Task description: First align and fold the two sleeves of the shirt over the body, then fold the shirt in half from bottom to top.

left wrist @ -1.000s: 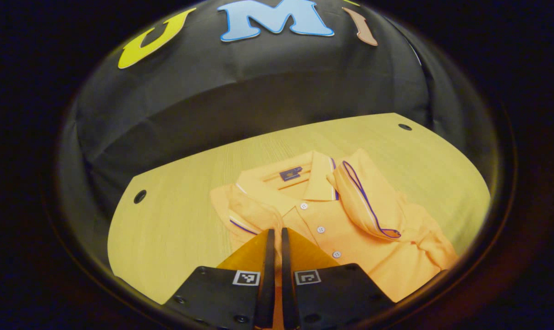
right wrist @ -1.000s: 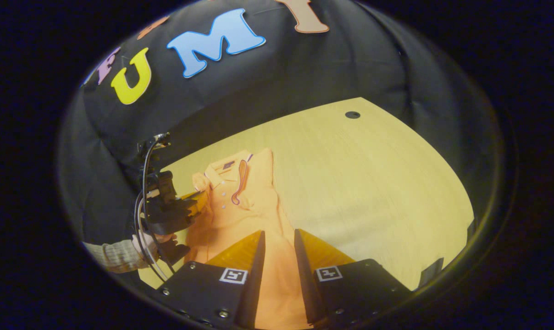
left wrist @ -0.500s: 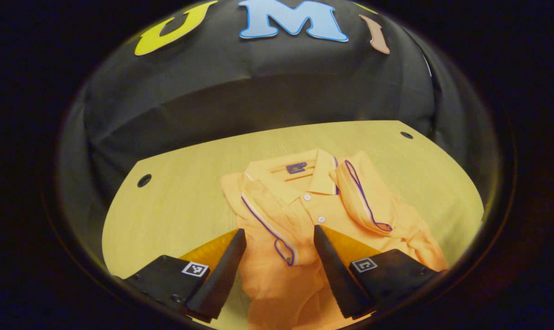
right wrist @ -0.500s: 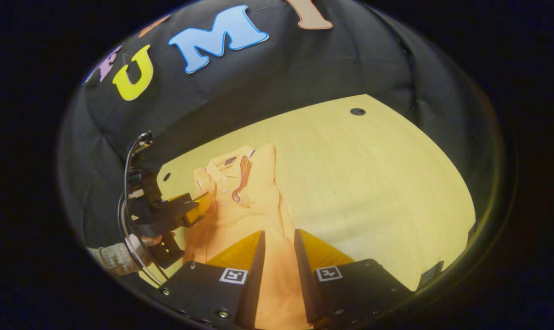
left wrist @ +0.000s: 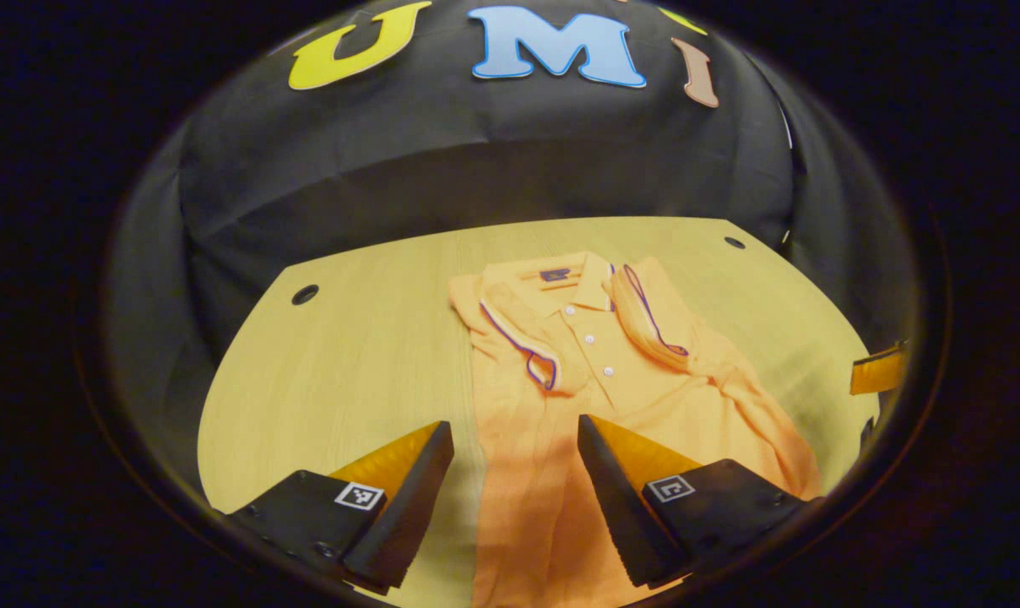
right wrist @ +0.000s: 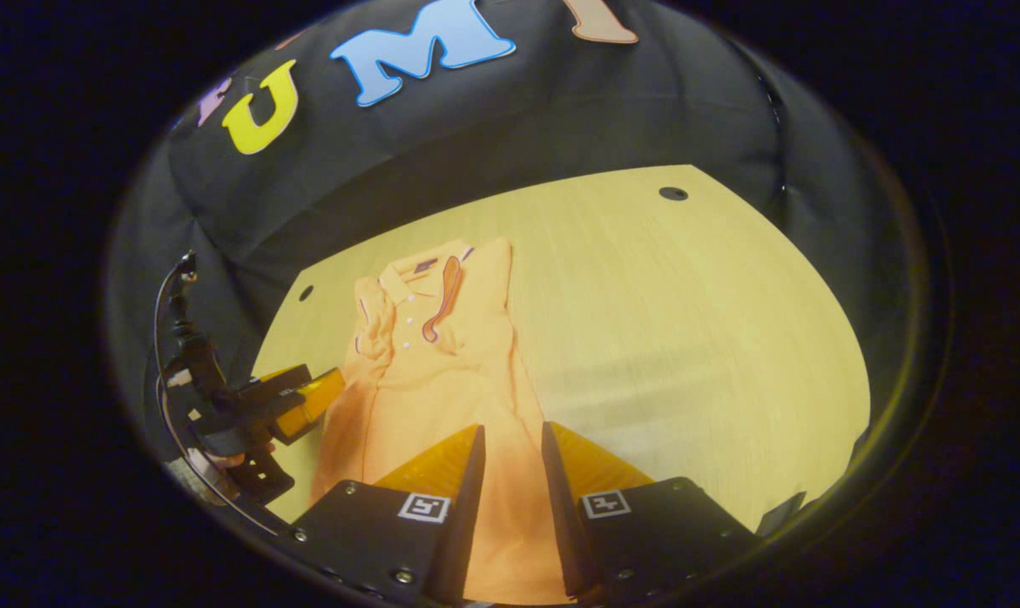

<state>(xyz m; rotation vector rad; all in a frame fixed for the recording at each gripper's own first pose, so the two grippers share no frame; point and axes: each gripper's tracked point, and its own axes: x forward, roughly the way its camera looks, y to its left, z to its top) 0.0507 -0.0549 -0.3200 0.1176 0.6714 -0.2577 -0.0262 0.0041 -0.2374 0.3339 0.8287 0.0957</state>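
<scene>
Orange polo shirt (left wrist: 611,380) lying face up on the wooden worktop (left wrist: 349,371), collar toward the booth wall, both short sleeves (left wrist: 523,346) folded over the body. Left claw (left wrist: 514,456) spread wide, empty, above the lower shirt; right claw (right wrist: 512,473) narrowly parted over the hem, grip on fabric indeterminable.

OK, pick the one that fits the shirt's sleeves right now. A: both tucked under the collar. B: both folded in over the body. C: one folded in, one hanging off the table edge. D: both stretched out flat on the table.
B: in the left gripper view both striped cuffs lie on the shirt, the left sleeve and right sleeve flanking the button placket below the collar.
</scene>
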